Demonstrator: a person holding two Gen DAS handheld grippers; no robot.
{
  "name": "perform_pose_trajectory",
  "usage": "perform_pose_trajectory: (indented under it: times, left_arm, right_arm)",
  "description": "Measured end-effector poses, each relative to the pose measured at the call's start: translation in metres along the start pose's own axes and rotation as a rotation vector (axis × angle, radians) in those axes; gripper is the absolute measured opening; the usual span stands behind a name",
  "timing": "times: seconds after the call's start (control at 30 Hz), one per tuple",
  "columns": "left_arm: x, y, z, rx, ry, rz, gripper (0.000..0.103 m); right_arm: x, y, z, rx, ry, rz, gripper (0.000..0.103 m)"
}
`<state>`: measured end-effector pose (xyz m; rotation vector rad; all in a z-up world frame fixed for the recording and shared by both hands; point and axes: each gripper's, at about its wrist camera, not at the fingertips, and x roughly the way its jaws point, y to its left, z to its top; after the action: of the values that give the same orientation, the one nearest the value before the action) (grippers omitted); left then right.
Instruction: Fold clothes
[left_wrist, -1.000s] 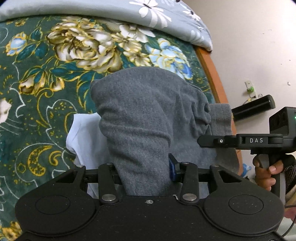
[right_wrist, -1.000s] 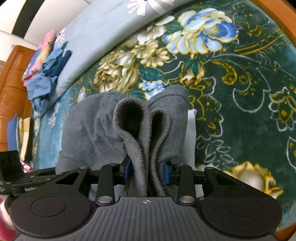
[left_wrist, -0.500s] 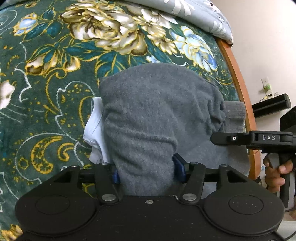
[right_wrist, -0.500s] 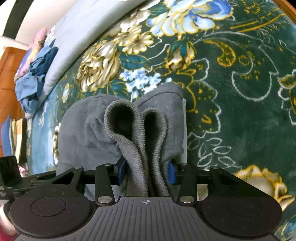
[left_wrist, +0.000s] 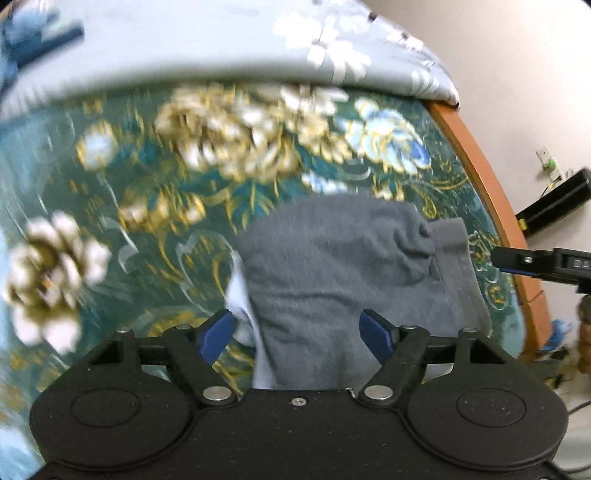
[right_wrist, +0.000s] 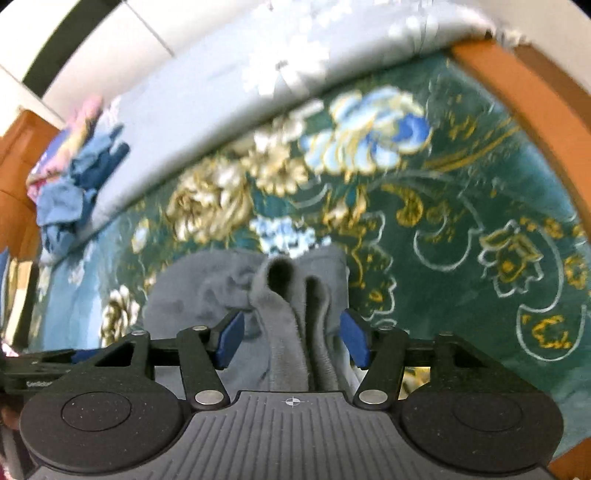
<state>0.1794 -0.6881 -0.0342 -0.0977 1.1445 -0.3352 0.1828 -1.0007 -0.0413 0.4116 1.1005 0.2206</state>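
A folded grey garment (left_wrist: 332, 266) lies on the green floral blanket (left_wrist: 147, 229), with a pale blue-white cloth (left_wrist: 240, 295) showing under its left edge. My left gripper (left_wrist: 297, 332) hovers over its near end. Its jaws are opening, and the blue pads (left_wrist: 218, 334) stand clear of the cloth between them. In the right wrist view the garment's ribbed waistband (right_wrist: 284, 295) stands in two loops between the jaws of my right gripper (right_wrist: 291, 339), which are also opening without pressing on it. The right gripper's finger (left_wrist: 535, 262) shows at the left wrist view's right edge.
A grey-blue flowered quilt (left_wrist: 221, 48) lies along the far side of the bed. A heap of blue and pink clothes (right_wrist: 70, 177) sits at the far left. The wooden bed frame (left_wrist: 491, 206) runs down the right side, with a black bar (left_wrist: 554, 206) by the wall.
Both pairs of jaws have spread and let go of the grey garment. Both grippers have lifted and drawn back, so the garment now looks smaller and lies on the blanket.
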Motion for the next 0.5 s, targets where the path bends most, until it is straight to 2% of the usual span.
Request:
perform_pose_trajectory:
  times: [0.1,0.13,0.23,0.27,0.33,0.5]
  left_arm:
    - [-0.005,-0.022,0.0,0.102,-0.05,0.006,0.065]
    - [-0.004,-0.029,0.0,0.131,-0.056,-0.004,0.057]
    - [0.008,-0.045,-0.004,0.177,-0.032,-0.029,0.038]
    - [0.013,-0.047,-0.006,0.18,-0.016,-0.035,0.033]
    - [0.023,-0.049,-0.012,0.181,0.014,-0.018,0.03]
    - [0.04,-0.045,-0.021,0.191,0.055,0.01,0.029]
  right_arm:
    - [-0.004,0.02,-0.011,-0.092,-0.015,0.027,0.045]
    - [0.0,0.027,-0.015,-0.121,-0.002,0.043,0.036]
    - [0.019,0.039,-0.02,-0.141,0.054,0.067,0.025]
    - [0.023,0.04,-0.022,-0.144,0.065,0.06,0.024]
    - [0.03,0.04,-0.026,-0.151,0.081,0.032,0.024]
    - [0.037,0.02,-0.034,-0.113,0.111,-0.06,0.024]
